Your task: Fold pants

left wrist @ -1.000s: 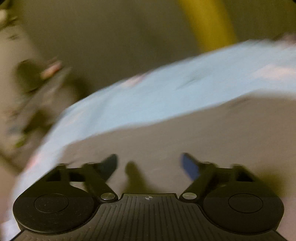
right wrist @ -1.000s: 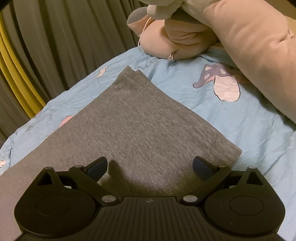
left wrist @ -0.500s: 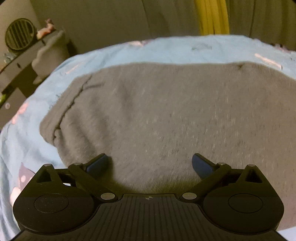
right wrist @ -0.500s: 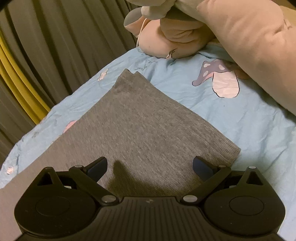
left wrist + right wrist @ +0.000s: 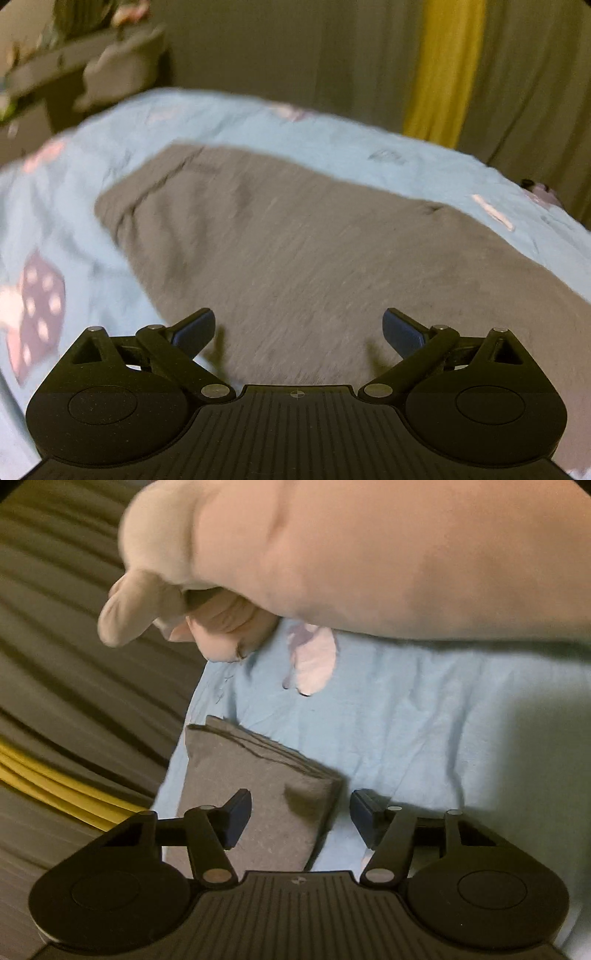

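Grey pants (image 5: 314,258) lie flat on the blue bedsheet (image 5: 332,147), already folded lengthwise, layered hem end visible in the right view (image 5: 258,771). Left gripper (image 5: 298,328) hovers above the cloth, jaws spread wide, nothing between them. Right gripper (image 5: 301,812) has jaws half spread and just been closing, hem corner sits between them but pads not pressing yet, so no pinch. To do it well: catch all stacked layers at the corner, then lift low so the fold stays aligned. Pink plush toy (image 5: 332,554) near the hem, keep clear. No containers in view
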A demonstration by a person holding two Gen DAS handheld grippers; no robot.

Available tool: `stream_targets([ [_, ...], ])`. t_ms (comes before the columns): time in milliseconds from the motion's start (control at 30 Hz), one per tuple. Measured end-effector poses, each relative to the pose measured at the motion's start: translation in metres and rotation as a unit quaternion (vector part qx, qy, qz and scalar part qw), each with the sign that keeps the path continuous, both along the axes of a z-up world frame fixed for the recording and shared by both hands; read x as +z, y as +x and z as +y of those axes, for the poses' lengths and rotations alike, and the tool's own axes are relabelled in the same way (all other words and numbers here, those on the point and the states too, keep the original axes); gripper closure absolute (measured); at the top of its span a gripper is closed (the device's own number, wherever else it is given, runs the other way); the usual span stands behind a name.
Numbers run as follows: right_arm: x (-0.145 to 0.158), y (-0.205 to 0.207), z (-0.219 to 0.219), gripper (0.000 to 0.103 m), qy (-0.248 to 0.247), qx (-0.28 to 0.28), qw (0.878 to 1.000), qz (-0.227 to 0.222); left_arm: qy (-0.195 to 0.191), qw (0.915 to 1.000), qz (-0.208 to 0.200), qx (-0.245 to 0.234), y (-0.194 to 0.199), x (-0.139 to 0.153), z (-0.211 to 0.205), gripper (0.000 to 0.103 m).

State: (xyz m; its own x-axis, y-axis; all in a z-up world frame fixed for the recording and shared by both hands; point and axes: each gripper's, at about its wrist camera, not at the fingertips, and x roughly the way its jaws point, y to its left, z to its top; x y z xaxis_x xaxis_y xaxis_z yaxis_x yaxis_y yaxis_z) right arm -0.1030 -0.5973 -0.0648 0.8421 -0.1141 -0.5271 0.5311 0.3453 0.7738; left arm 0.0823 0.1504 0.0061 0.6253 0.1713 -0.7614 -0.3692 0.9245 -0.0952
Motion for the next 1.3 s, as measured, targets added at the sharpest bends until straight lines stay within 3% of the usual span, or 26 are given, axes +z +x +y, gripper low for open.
stream_targets([
  [200, -0.003, 0.018, -0.006, 0.048, -0.02, 0.047, 0.999, -0.005, -0.098, 0.9914, 0.012, 0.087, -0.006, -0.014, 0.036, 0.002],
  [233, -0.001, 0.021, -0.005, 0.054, -0.033, 0.052, 0.998, 0.0, -0.109, 0.9892, 0.011, 0.098, -0.008, -0.016, 0.04, 0.002],
  [267, 0.002, 0.023, -0.001, 0.073, -0.055, 0.055, 0.997, 0.01, -0.115, 0.9875, 0.011, 0.107, -0.009, -0.018, 0.043, 0.002],
  [300, 0.007, 0.025, 0.004, 0.084, -0.082, 0.059, 0.995, 0.021, -0.117, 0.9867, 0.01, 0.113, -0.01, -0.018, 0.045, 0.002],
  [400, 0.017, 0.026, 0.017, 0.084, -0.144, 0.073, 0.987, 0.023, -0.106, 0.9881, 0.009, 0.111, -0.008, -0.019, 0.044, 0.002],
  [467, 0.021, 0.031, 0.032, 0.082, -0.2, 0.09, 0.975, 0.031, -0.093, 0.9905, 0.015, 0.101, -0.003, -0.019, 0.04, 0.002],
  [533, 0.022, 0.041, 0.042, 0.075, -0.239, 0.106, 0.964, 0.052, -0.08, 0.9924, 0.026, 0.09, 0.003, -0.021, 0.035, 0.002],
  [567, 0.02, 0.045, 0.044, 0.066, -0.247, 0.11, 0.961, 0.06, -0.076, 0.993, 0.03, 0.086, 0.005, -0.023, 0.033, 0.002],
  [600, 0.017, 0.048, 0.044, 0.057, -0.246, 0.114, 0.96, 0.068, -0.073, 0.9934, 0.034, 0.082, 0.005, -0.023, 0.032, 0.002],
  [633, 0.012, 0.051, 0.043, 0.055, -0.237, 0.117, 0.961, 0.076, -0.07, 0.9937, 0.036, 0.079, 0.005, -0.023, 0.03, 0.002],
  [700, 0.006, 0.051, 0.04, 0.055, -0.225, 0.106, 0.966, 0.069, -0.07, 0.9939, 0.038, 0.076, 0.005, -0.023, 0.029, 0.002],
  [767, 0.001, 0.045, 0.029, 0.055, -0.183, 0.085, 0.979, 0.043, -0.073, 0.9936, 0.037, 0.078, 0.004, -0.024, 0.03, 0.002],
  [833, -0.004, 0.04, 0.016, 0.067, -0.135, 0.062, 0.989, 0.016, -0.08, 0.9926, 0.037, 0.084, 0.004, -0.025, 0.032, 0.002],
  [867, -0.006, 0.039, 0.013, 0.085, -0.124, 0.055, 0.991, 0.013, -0.084, 0.9921, 0.036, 0.086, 0.004, -0.025, 0.033, 0.002],
  [933, -0.007, 0.04, 0.011, 0.087, -0.113, 0.051, 0.992, 0.02, -0.09, 0.9913, 0.033, 0.09, 0.003, -0.025, 0.035, 0.002],
  [1000, 0.002, 0.042, 0.017, 0.088, -0.133, 0.051, 0.989, 0.025, -0.094, 0.991, 0.028, 0.09, 0.002, -0.024, 0.036, 0.002],
  [1067, 0.024, 0.049, 0.032, 0.088, -0.181, 0.054, 0.982, 0.031, -0.097, 0.9911, 0.023, 0.087, 0.0, -0.023, 0.037, 0.002],
  [1133, 0.054, 0.063, 0.058, 0.088, -0.249, 0.078, 0.965, 0.025, -0.102, 0.9911, 0.019, 0.084, 0.0, -0.023, 0.037, 0.002],
  [1200, 0.086, 0.083, 0.097, 0.088, -0.311, 0.122, 0.942, 0.011, -0.104, 0.9911, 0.017, 0.081, 0.0, -0.023, 0.037, 0.002],
  [1300, 0.118, 0.115, 0.175, 0.088, -0.381, 0.23, 0.895, -0.021, -0.109, 0.9908, 0.015, 0.079, -0.001, -0.023, 0.038, 0.002],
])
